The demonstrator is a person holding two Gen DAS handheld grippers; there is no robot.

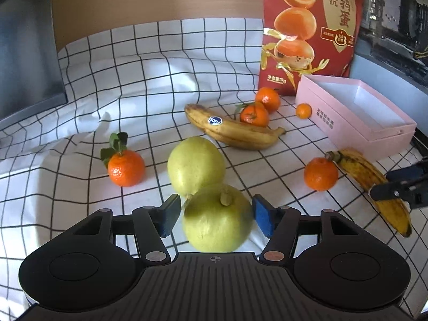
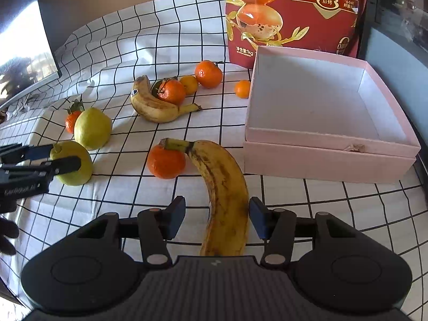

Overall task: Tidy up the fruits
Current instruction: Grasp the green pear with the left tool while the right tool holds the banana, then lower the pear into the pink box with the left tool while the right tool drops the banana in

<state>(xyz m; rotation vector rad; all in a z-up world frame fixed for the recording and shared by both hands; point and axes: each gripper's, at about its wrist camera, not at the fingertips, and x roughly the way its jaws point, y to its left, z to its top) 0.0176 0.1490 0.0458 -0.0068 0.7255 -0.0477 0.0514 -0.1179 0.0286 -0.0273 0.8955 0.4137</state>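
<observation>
left tongs (image 1: 215, 215): apart around round yellow-green pear (image 1: 216, 220), ready to clamp | right tongs (image 2: 217, 218): apart, straddling spotted yellow banana (image 2: 222, 195) on desk | empty pink cardboard box (image 2: 329, 160) waits nearby

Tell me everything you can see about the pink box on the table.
The pink box is a shallow square cardboard tray, pale pink outside and white inside, open on top and holding nothing. It appears to sit nested in a second pink layer, maybe its lid. Small dark print marks one outer side in the left wrist view. A small torn scrap shows on its near rim. It rests flat on the checked cloth, in front of the red bag. No fruit touches it.
</observation>
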